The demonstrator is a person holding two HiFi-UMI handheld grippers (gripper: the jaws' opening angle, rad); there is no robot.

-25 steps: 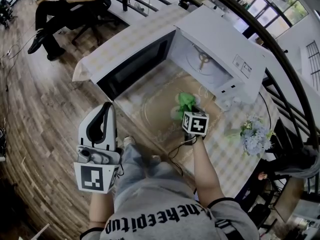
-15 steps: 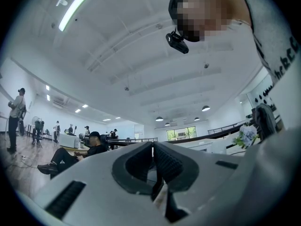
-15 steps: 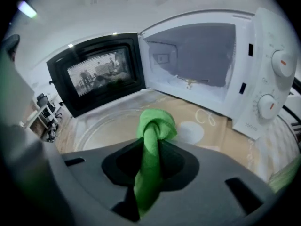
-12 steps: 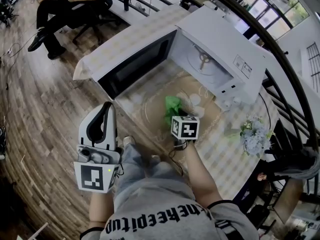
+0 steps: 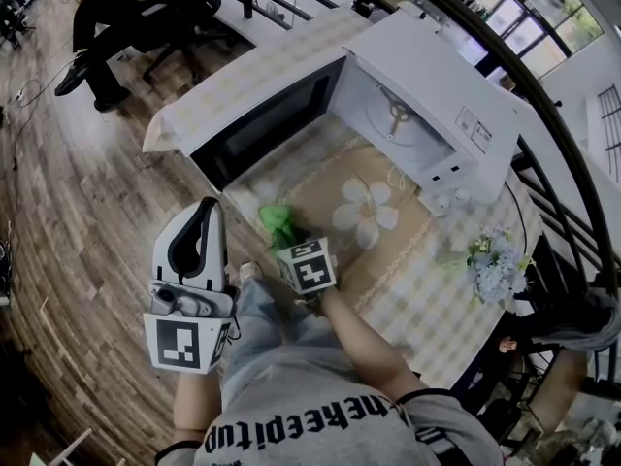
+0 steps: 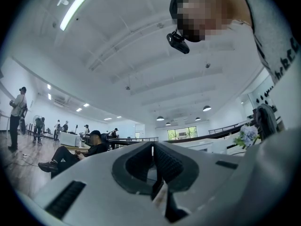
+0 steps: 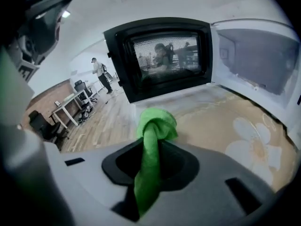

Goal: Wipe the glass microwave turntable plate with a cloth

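Note:
My right gripper (image 5: 281,226) is shut on a bunched green cloth (image 5: 277,218), low over the near left part of the tan flower mat (image 5: 388,246). In the right gripper view the cloth (image 7: 154,126) sticks up between the jaws of that gripper (image 7: 153,142), in front of the open microwave door (image 7: 162,55). The clear glass plate (image 5: 320,184) shows only faintly on the mat, and I cannot trace its rim. My left gripper (image 5: 206,210) is held off the table at the left, shut on nothing and pointing upward (image 6: 153,161).
The white microwave (image 5: 437,95) stands open at the back, its door (image 5: 267,124) swung left and the roller ring (image 5: 396,115) bare inside. A bunch of pale flowers (image 5: 493,260) lies at the table's right. A person sits at the far left (image 5: 126,13).
My right gripper has carried the green cloth left and toward me, from the flower print in the middle of the mat to its near left corner. The left gripper has stayed still.

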